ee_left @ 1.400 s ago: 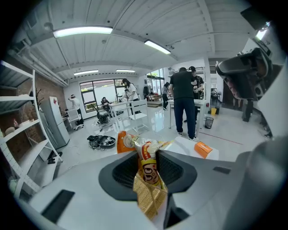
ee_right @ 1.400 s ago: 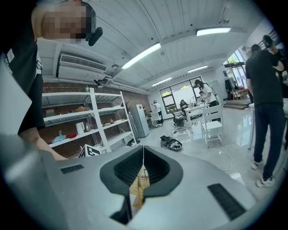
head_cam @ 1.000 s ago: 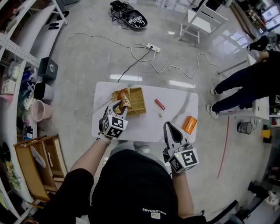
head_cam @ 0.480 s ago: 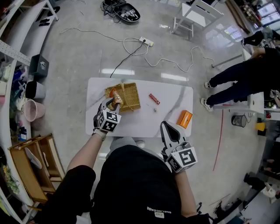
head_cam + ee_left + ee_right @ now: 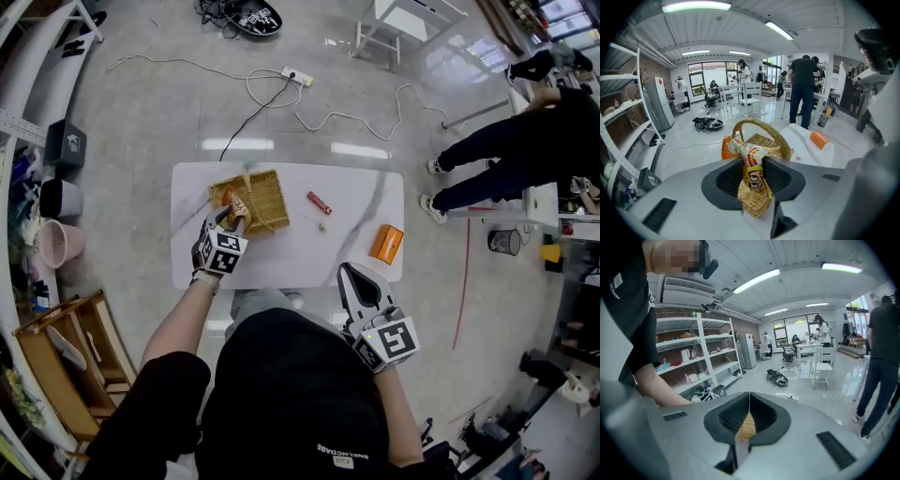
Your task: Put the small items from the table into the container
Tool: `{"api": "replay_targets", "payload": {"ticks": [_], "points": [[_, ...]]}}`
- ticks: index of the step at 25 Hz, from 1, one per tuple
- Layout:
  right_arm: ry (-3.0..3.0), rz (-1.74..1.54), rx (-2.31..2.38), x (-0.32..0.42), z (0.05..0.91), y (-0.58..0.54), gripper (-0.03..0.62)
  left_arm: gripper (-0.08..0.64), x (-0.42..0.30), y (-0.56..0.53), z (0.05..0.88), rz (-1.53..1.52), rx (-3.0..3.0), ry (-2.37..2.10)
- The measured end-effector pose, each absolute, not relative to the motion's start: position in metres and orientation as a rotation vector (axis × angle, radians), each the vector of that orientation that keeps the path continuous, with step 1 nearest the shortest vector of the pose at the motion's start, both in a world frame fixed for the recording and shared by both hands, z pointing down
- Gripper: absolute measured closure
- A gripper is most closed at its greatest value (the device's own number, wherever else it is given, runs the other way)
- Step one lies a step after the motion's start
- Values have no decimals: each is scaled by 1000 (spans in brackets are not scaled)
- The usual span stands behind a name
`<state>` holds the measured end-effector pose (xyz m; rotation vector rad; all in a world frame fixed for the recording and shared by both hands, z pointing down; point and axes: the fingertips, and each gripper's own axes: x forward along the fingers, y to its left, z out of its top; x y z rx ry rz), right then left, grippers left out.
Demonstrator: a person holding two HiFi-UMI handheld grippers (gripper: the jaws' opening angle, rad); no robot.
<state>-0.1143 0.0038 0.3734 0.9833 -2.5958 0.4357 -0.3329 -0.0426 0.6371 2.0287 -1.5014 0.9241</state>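
Jaws of the left gripper [image 5: 754, 161] are part-closed, pinching a yellow snack packet [image 5: 754, 180] just above the wicker basket [image 5: 267, 192]; the right gripper [image 5: 749, 404] is closed on nothing at the table [image 5: 309, 258] edge. Released off-centre, the packet could snag the basket handle [image 5: 761, 124] and fall outside. Since a second ago the left gripper has sunk basketwards, while the right has barely moved

A black short-sleeved shirt [image 5: 291, 394] with white lettering [image 5: 339, 452] at six o'clock; the grey left gripper [image 5: 235, 208] and right gripper [image 5: 346, 271] carry black-and-white marker cubes [image 5: 386, 342].
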Motion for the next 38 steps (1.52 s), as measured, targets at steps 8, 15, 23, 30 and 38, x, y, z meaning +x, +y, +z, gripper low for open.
{"api": "replay_targets", "payload": {"ticks": [8, 15, 23, 30, 38], "points": [[-2584, 461, 997, -116, 379, 2, 581, 434, -331, -42, 662, 959, 2013, -1440], [-2568, 473, 1002, -115, 384, -1, 581, 434, -328, -37, 683, 975, 1977, -1383], [-2560, 484, 1019, -114, 385, 0, 581, 431, -323, -37, 685, 1007, 1996, -1362], [-2576, 484, 1016, -115, 384, -3, 581, 423, -319, -40, 676, 1002, 2021, -1359], [-2616, 494, 1027, -118, 376, -2, 581, 423, -319, -34, 645, 959, 2038, -1386]]}}
